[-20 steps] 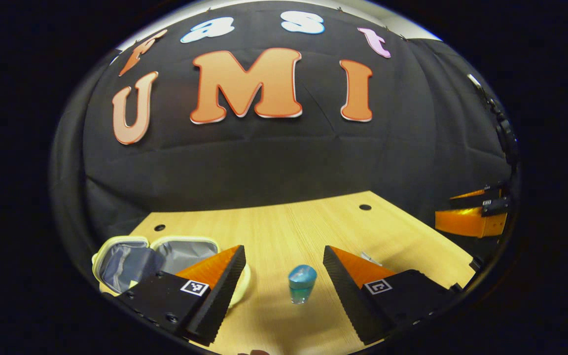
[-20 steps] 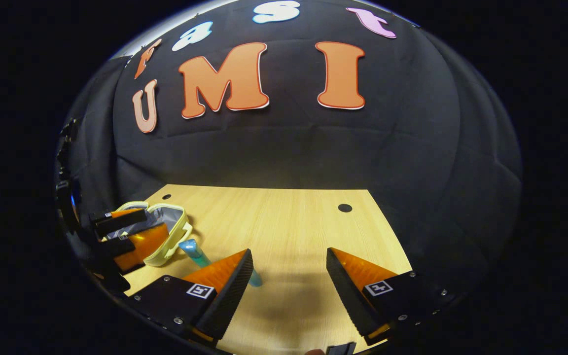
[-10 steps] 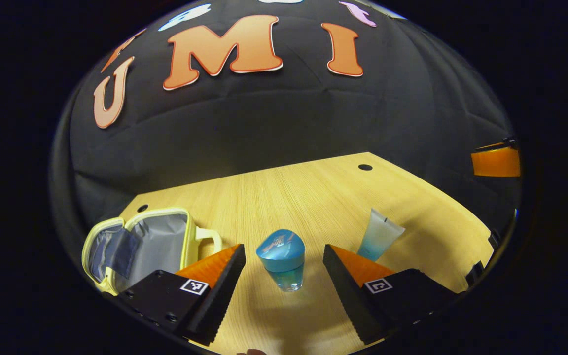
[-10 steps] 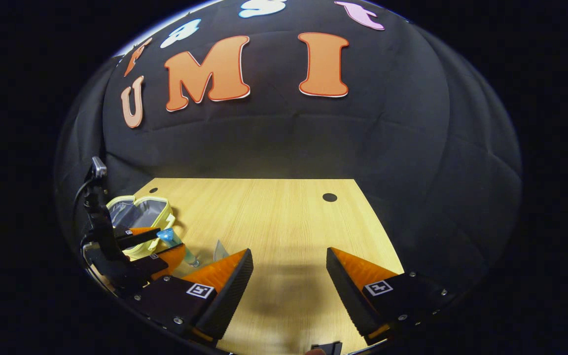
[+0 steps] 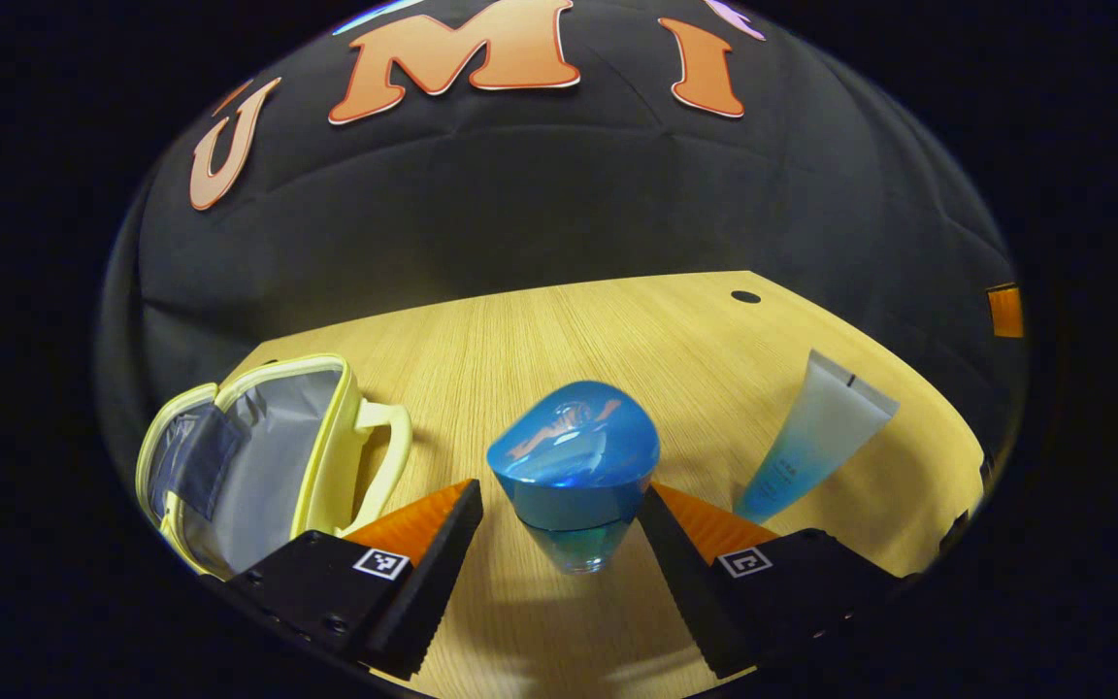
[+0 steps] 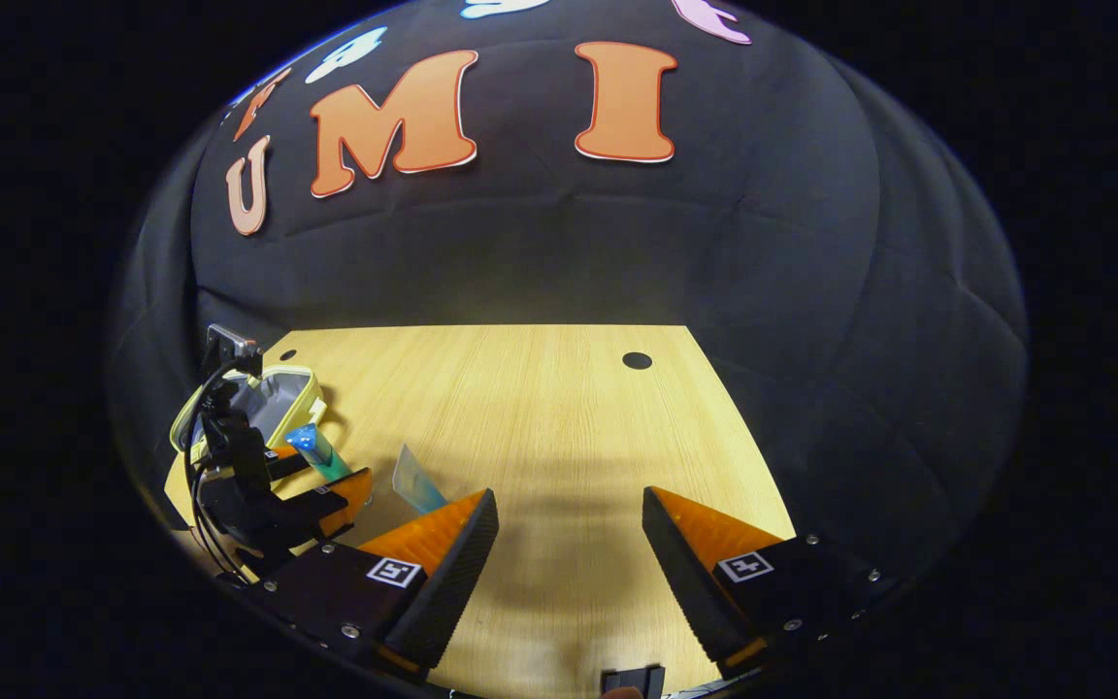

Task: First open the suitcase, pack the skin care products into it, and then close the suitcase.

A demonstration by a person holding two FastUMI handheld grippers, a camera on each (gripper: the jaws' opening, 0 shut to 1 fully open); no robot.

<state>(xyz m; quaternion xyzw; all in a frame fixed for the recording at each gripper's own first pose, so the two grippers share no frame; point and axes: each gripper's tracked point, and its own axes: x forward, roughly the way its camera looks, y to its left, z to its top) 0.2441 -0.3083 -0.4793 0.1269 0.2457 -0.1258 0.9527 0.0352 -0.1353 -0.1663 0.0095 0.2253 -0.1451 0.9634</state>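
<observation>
Yellow little suitcase (image 5: 273,442) is already unzipped and lying open on the wooden table (image 5: 578,330), grey lining showing and nothing inside that I can see, so step one looks done. Packing is where it's at now, and closing comes after that.

Left gripper (image 5: 559,529) is spread wide with the blue-capped bottle (image 5: 574,466) standing upright right between its fingers. There's a gap on one side at least, so I wouldn't call it gripped yet, more like lined up for the squeeze. The suitcase sits just off to the left of that bottle. A clear-to-blue tube (image 5: 816,437) is lying flat on the table to the right, untouched.

Right gripper (image 6: 569,544) is also wide open, holding nothing, hanging over bare table. From its view you can see the other gripper (image 6: 312,481) off to the left around the bottle (image 6: 312,449), with the tube (image 6: 416,482) beside it and the case (image 6: 263,408) behind.

So roughly a third in I'd guess: both products still need to go in, then shut the case
</observation>
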